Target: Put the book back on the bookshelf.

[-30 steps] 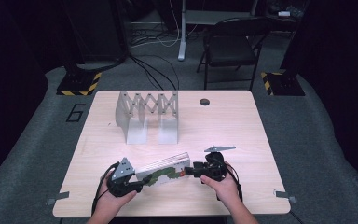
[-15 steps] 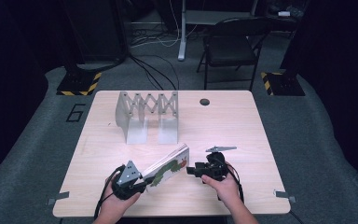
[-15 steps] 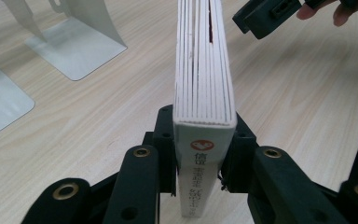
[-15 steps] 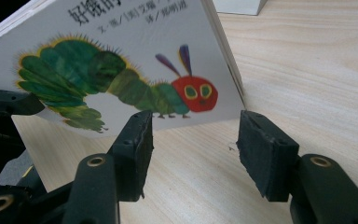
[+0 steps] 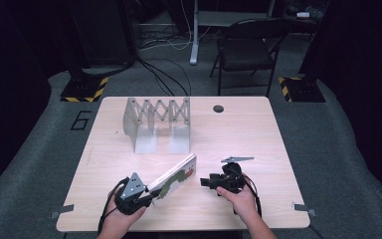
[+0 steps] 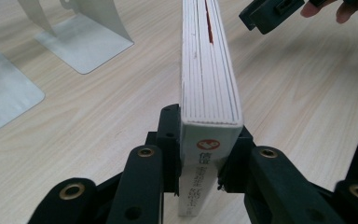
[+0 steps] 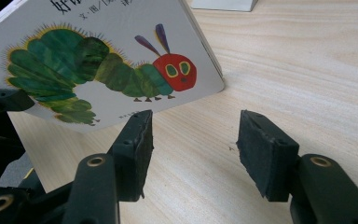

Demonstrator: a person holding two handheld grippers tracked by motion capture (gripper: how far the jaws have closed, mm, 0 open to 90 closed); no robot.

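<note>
Because the left claw [image 6: 205, 156] pinched only the spine end of the board book [image 5: 171, 179], which stood tilted near the counter's [image 5: 238, 129] front edge, its far corner could have sagged, twisted free, or missed the metal rack [image 5: 156, 124]. That claw had just closed onto the book; the right claw [image 7: 193, 144] stood part open, empty, just beside the cover.

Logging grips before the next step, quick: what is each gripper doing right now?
Left gripper: closed on the spine end of the caterpillar board book, standing on edge.
Right gripper: open, holding nothing, beside the book.
</note>
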